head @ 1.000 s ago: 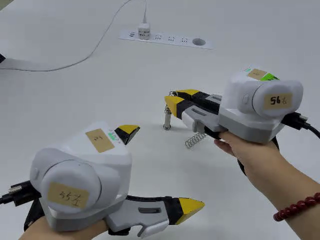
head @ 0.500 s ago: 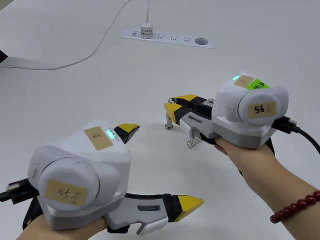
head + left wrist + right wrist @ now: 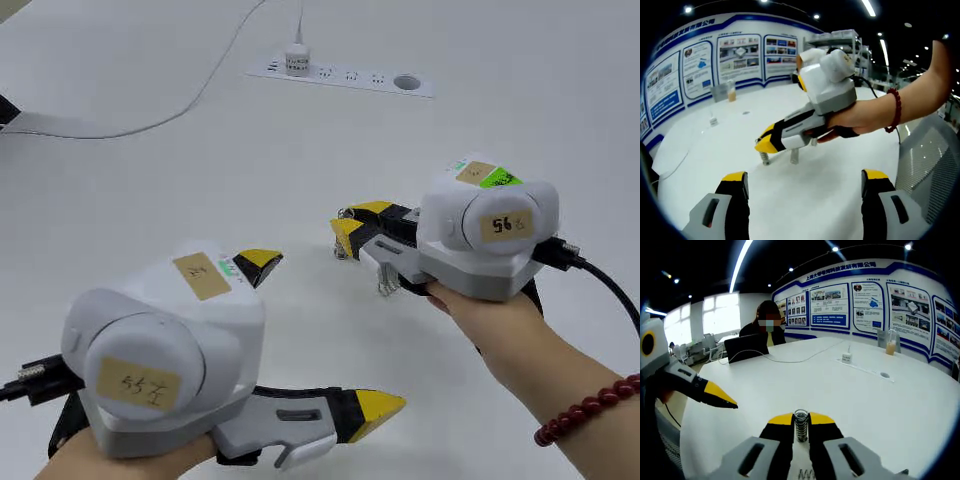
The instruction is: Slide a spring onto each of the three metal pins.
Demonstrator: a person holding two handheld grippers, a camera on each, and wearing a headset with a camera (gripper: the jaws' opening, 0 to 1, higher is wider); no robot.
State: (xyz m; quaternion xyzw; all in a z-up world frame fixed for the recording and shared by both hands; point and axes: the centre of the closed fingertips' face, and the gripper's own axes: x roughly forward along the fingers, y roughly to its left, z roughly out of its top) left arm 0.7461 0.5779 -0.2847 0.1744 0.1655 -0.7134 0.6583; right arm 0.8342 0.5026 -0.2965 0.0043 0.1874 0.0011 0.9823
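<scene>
My right gripper is low over the white table, shut on a small coil spring. In the right gripper view that spring stands upright between the yellow jaw tips. From the left gripper view, the right gripper's tip sits over a spring-wrapped metal pin standing on the table, with a bare pin beside it. A loose spring lies under the right gripper's body. My left gripper is held near the front, open and empty, well apart from the pins.
A white power strip with a plug and a cable lies at the far side of the table. In the right gripper view a person sits at a laptop across the table.
The right gripper has come down and slightly left toward the table with the spring, so the pin under it is now mostly hidden. The left gripper has stayed put.
</scene>
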